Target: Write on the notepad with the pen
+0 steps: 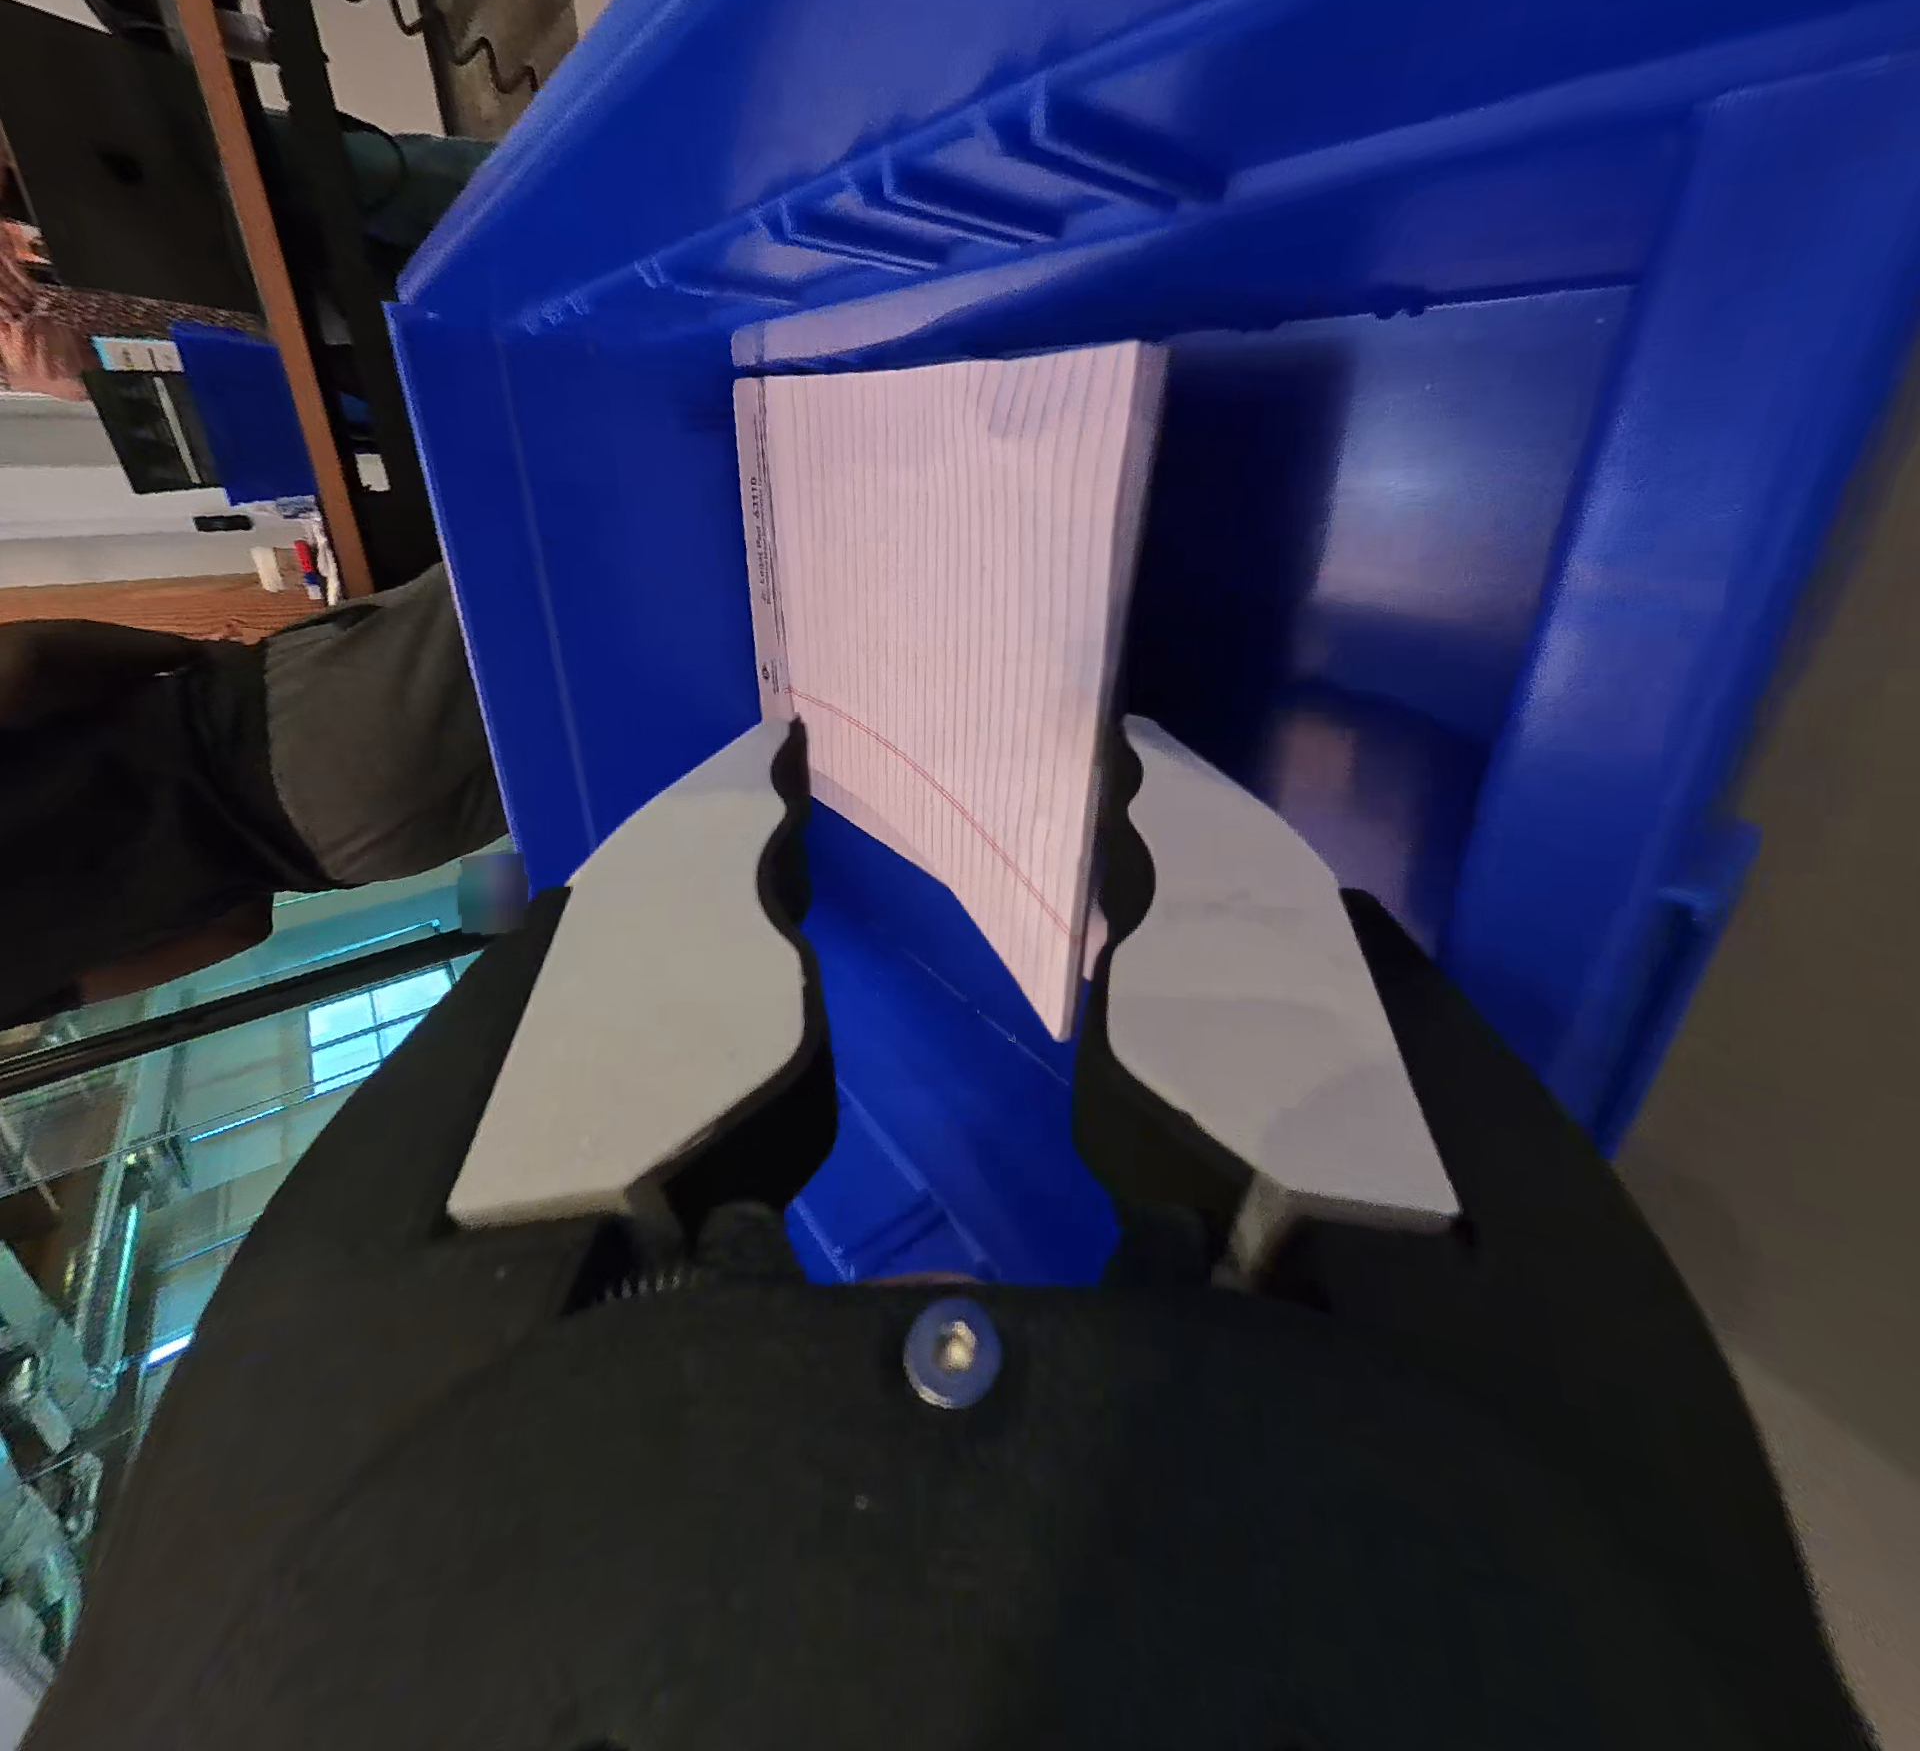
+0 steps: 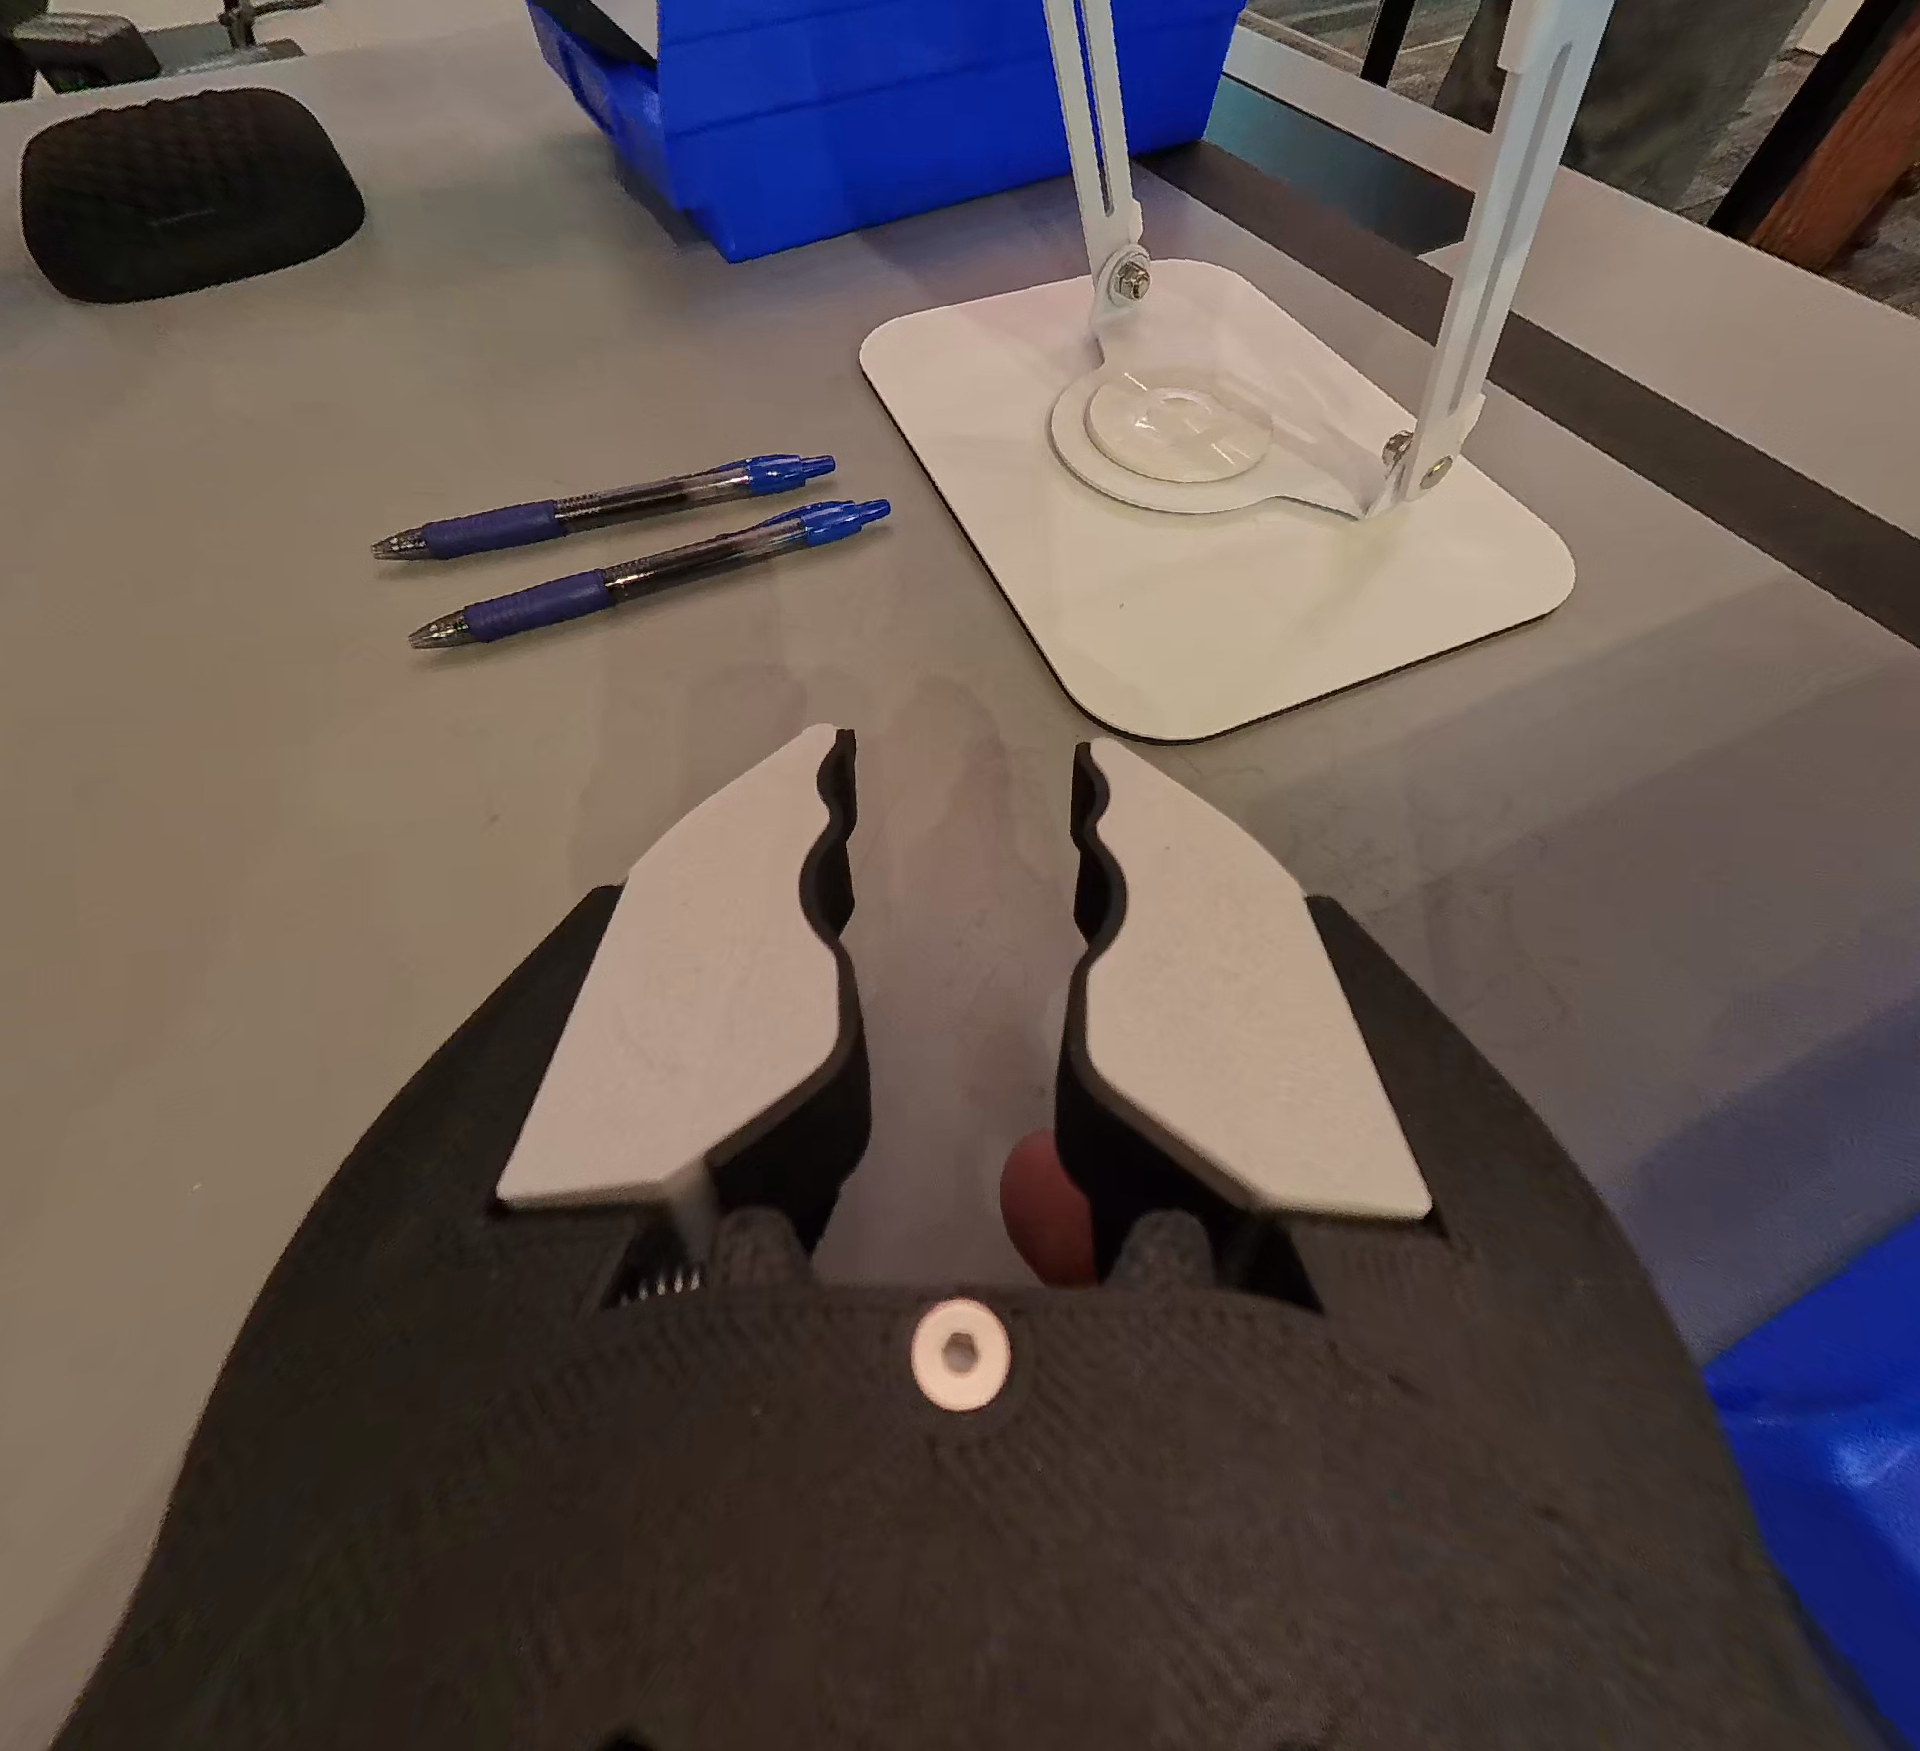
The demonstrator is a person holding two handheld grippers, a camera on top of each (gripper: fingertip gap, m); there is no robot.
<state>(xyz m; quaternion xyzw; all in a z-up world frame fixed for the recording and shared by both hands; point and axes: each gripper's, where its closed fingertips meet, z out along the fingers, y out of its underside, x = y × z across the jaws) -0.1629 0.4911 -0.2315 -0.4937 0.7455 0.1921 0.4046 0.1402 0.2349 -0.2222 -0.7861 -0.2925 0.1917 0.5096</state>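
The white lined notepad with a red margin rule stands on edge inside the deep blue plastic bin, leaning against one inner wall, which is why it must be taken by its thickness and not lifted flat. The left tool reaches into the bin with its white, black-padded fingers set one on each side of the pad. The far pad lies against the notepad's back edge; on the near side blue bin floor shows between finger and paper, so the jaws stand partly open around the pad, not clamped on it. The grasp looks not yet made.

The right tool hangs low over the grey worktop with nothing between its parted fingers, probably kept free for a pen. Two blue-gripped clear retractable pens lie side by side on the worktop, ahead and to its left, well apart from the bin and easy to reach. A white metal stand with a flat base plate sits to the right, and a black textured cushion-like object rests far left.
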